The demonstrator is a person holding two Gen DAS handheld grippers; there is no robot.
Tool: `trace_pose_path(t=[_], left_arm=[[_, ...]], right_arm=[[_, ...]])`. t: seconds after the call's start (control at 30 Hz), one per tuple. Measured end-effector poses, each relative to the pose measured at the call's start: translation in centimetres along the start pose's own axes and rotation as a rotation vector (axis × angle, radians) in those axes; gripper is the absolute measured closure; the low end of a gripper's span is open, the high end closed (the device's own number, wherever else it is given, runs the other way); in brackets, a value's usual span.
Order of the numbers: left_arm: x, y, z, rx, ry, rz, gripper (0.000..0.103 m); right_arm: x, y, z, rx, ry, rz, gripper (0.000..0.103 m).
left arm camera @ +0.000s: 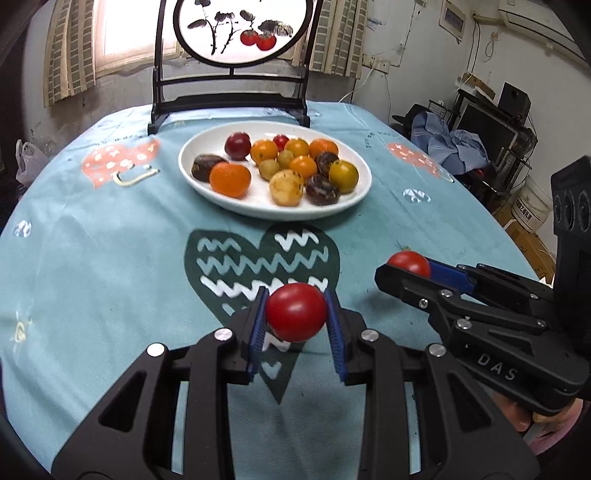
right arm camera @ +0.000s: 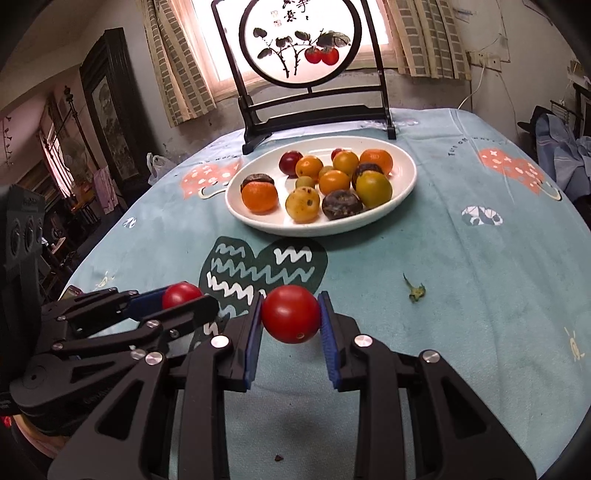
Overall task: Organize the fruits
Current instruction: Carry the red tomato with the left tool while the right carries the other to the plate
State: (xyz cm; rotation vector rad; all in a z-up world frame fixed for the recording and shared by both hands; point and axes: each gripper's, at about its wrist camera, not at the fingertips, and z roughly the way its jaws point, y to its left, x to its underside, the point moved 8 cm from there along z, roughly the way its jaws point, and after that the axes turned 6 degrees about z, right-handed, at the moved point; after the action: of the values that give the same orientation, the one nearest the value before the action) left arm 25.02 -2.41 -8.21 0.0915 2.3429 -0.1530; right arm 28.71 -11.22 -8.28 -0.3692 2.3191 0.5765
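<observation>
Lower centre, our left claw (left arm camera: 296,317) and right claw (right arm camera: 290,314) each pinch a smooth, soft red tomato (left arm camera: 296,312) mid-body; we squeeze gently.

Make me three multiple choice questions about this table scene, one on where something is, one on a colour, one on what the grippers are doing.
1. Where is the white plate of fruit?
A. In front of the painted screen
B. On the floor
C. On a chair

2. What colour is the tablecloth?
A. Yellow
B. Light blue
C. Black

3. What are the two grippers doing?
A. Both open and empty
B. One holds a spoon
C. Each is shut on a red tomato

Answers:
1 A, the plate sits just before the screen's stand.
2 B, pale blue cloth with hearts.
3 C, left gripper pinches left tomato, right gripper pinches right tomato.
</observation>
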Motion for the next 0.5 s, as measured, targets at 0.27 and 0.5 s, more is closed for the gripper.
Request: trace_pose_path(t=[0.27, 0.5], left_arm=[[-7.2, 2.9, -0.7, -0.046, -0.068, 0.022, 0.072], [-14.2, 6.3, 2.0, -0.078, -0.09, -0.005, 0.072]], right_arm=[[-7.1, 0.3, 1.0, 0.068, -0.084, -0.033, 0.073], [-13.7, -0.8, 4.5, 0.096, -0.103, -0.015, 0.073]])
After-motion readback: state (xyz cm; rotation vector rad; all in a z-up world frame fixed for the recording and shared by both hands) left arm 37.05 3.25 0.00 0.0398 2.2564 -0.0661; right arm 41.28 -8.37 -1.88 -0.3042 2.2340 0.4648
